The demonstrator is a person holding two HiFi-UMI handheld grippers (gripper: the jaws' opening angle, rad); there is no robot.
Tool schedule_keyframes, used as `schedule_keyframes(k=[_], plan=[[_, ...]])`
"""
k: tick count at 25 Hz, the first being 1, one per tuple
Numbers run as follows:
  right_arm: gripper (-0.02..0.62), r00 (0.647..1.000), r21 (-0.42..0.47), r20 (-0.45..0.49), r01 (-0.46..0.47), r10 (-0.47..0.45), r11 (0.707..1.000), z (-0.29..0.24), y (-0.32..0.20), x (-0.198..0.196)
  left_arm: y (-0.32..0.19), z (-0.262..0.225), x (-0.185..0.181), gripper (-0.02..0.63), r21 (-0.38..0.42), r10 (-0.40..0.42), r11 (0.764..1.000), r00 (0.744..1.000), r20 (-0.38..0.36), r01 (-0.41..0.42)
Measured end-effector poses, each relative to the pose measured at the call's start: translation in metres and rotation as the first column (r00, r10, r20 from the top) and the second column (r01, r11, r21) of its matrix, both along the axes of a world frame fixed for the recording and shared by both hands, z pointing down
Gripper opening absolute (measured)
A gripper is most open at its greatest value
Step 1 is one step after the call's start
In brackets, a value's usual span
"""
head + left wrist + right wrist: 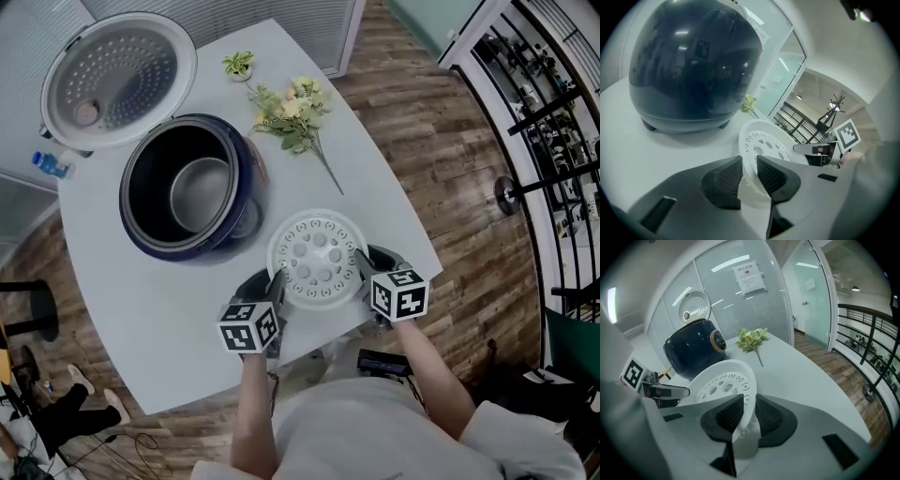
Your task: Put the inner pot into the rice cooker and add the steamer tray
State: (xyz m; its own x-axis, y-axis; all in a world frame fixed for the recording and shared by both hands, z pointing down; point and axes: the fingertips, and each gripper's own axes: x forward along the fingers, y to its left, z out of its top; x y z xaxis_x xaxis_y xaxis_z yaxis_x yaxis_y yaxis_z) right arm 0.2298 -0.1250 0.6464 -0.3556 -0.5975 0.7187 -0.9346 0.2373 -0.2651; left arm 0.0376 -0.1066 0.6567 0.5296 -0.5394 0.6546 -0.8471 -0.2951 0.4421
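Observation:
A white round steamer tray [319,258] with several holes is at the near side of the white table [141,309], in front of me. My left gripper [274,286] is shut on its left rim and my right gripper [361,272] on its right rim. In the left gripper view the tray's rim [766,143] runs between the two dark pads of the gripper [749,171]. The right gripper view shows the same: rim [722,380] pinched in the gripper [749,408]. The dark blue rice cooker [187,187] stands open to the left, with the inner pot [199,192] inside.
The cooker's lid [117,80] stands swung back, its perforated inner plate facing up. A bunch of flowers [295,112] lies behind the tray, and a small plant [239,64] sits at the far edge. A blue-capped bottle [52,166] is at the left edge. The table's edge runs just below the grippers.

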Motion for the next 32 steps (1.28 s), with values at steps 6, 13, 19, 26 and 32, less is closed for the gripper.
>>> schedule_keyframes(k=[6,13,19,26,32], plan=[[0.089,0.999,0.027,0.041,-0.011,0.01,1.0,-0.021,0.007,0.002,0.0,-0.027,0.0,0.089,0.061,-0.011,0.998,1.0,-0.001,0.011],[0.081,0.995,0.084,0.086,-0.05,0.043,0.995,-0.053,0.011,0.003,0.003,-0.061,0.0,0.084,0.12,-0.009,0.993,0.999,0.035,0.005],[0.08,0.992,0.146,0.123,-0.048,0.03,0.988,-0.084,0.012,0.0,0.004,-0.087,-0.004,0.084,0.17,-0.022,0.985,0.999,0.045,0.014],[0.077,0.983,0.224,0.179,-0.082,0.042,0.971,-0.131,0.014,-0.006,0.002,-0.141,-0.01,0.077,0.28,-0.043,0.959,0.999,0.002,0.041],[0.075,0.974,0.286,0.222,-0.101,0.037,0.953,-0.167,0.013,-0.024,0.005,-0.183,-0.03,0.071,0.365,-0.069,0.928,0.997,-0.024,0.073]])
